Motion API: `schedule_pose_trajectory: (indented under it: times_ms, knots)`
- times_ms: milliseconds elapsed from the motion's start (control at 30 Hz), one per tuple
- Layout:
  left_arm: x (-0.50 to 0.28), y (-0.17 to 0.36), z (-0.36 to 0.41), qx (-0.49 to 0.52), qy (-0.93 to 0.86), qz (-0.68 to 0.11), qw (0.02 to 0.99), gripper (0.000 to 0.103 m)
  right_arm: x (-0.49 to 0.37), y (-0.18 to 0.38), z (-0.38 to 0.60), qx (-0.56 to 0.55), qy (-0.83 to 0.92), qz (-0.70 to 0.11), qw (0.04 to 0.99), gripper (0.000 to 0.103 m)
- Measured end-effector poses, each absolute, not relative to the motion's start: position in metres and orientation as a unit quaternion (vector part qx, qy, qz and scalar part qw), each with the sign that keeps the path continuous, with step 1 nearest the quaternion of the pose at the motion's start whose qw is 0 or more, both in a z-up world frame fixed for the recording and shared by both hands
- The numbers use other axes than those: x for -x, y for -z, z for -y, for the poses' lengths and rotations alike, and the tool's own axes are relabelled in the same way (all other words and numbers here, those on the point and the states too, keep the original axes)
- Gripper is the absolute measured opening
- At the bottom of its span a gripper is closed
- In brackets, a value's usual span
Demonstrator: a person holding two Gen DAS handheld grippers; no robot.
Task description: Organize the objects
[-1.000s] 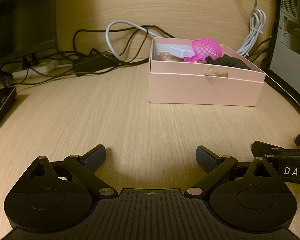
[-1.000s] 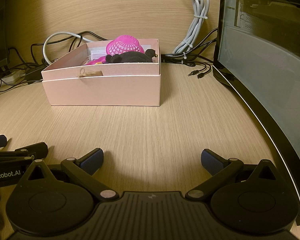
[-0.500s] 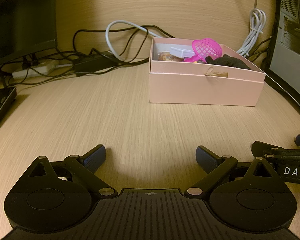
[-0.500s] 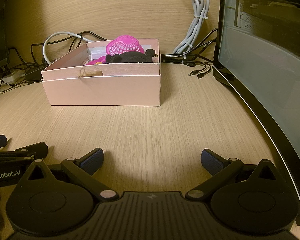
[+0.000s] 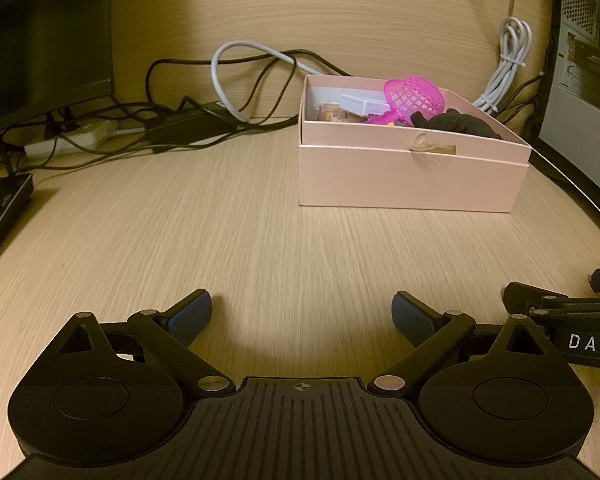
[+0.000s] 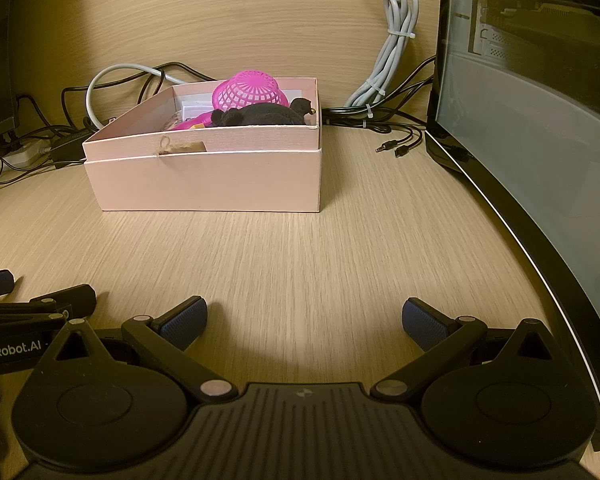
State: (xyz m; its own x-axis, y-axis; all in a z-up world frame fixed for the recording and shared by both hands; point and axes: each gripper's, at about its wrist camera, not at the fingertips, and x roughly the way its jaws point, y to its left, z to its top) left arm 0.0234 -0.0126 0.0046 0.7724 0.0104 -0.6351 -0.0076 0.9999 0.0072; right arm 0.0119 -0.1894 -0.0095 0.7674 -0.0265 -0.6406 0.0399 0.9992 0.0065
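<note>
Holding both tools low over the wooden desk (image 5: 260, 240), we keep each pair of jaws spread wide with nothing between them. Our left gripper (image 5: 302, 314) fills the bottom of the left wrist frame, its blue-padded fingertips (image 5: 190, 314) apart over bare desk. Our right gripper (image 6: 304, 320) sits likewise at the bottom of the right wrist frame, released and empty. Each tool shows at the lower edge of the other's frame, so the two lie side by side.

Farther out, the pink box (image 5: 408, 176) stands on the desk in the upper right of the left frame and upper left of the right frame, well apart from both tools. Inside it lie a magenta mesh basket (image 5: 416, 94), a black soft item (image 5: 456, 124) and a white flat piece (image 5: 362, 102). Behind the box, dark cables (image 5: 180, 128) and a bundled grey cord (image 6: 392, 48) run along the back panel. A computer case (image 6: 540, 120) occupies the right side of the right frame.
</note>
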Motion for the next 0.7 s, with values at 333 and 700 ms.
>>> schedule_pose_trajectory:
  times_ms: [333,700]
  knots:
    - [-0.0249,-0.0042,0.0129,-0.003,-0.007,-0.338,0.941,0.1,-0.0118,0.0093,0.1895,-0.01,0.018,-0.341,0.94,0.103]
    - [-0.0249,-0.0046,0.0132,-0.003,-0.006,-0.338,0.941,0.1,-0.0118,0.0091,0.1899,-0.01,0.017,-0.341,0.94,0.103]
